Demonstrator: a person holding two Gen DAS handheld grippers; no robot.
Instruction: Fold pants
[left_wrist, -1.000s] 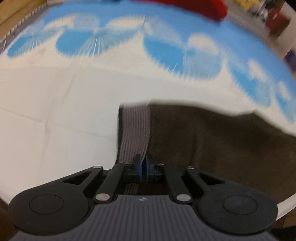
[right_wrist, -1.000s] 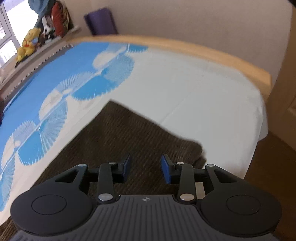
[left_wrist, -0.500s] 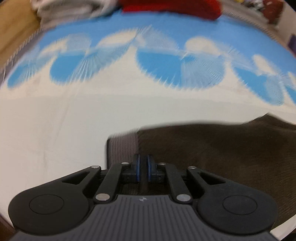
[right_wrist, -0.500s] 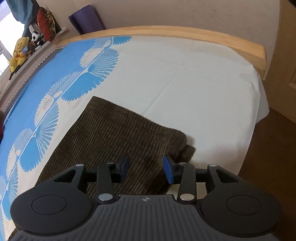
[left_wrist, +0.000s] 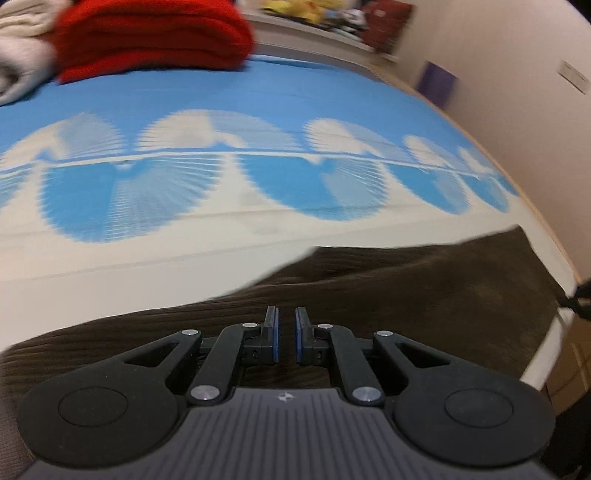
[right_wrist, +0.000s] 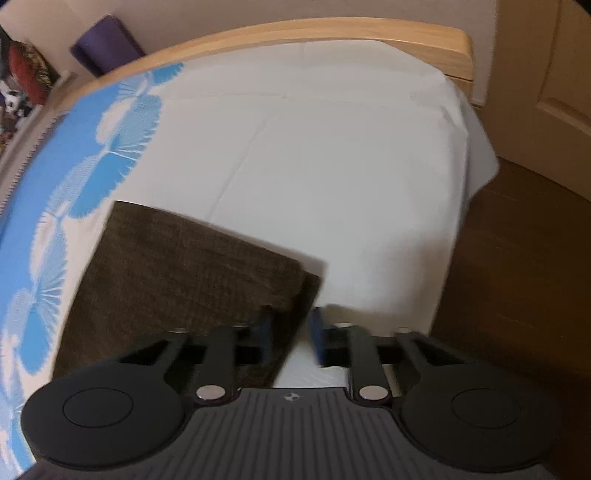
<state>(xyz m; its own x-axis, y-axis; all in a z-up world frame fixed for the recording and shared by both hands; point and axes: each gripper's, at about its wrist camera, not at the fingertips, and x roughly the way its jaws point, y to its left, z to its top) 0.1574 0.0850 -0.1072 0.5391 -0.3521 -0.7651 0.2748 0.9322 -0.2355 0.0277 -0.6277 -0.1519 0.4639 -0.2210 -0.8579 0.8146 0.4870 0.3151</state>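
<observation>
Both ends of the pants (left_wrist: 406, 288) on the bed (right_wrist: 332, 166) were covered: the left gripper (left_wrist: 286, 334) was pinched nearly shut, seemingly on a fold, and the right gripper (right_wrist: 291, 332), jaws lately closing yet seen apart, was set astride the hem corner, cloth stretching left and ahead of it.

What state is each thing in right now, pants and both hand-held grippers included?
Brown corduroy pants: doubled over, lying on the white-sheeted bed.
Left hand-held gripper: shut on the pants' cloth.
Right hand-held gripper: jaws apart, just been closing, pants' edge between them.
Red folded blanket: folded, resting at the far side.
</observation>
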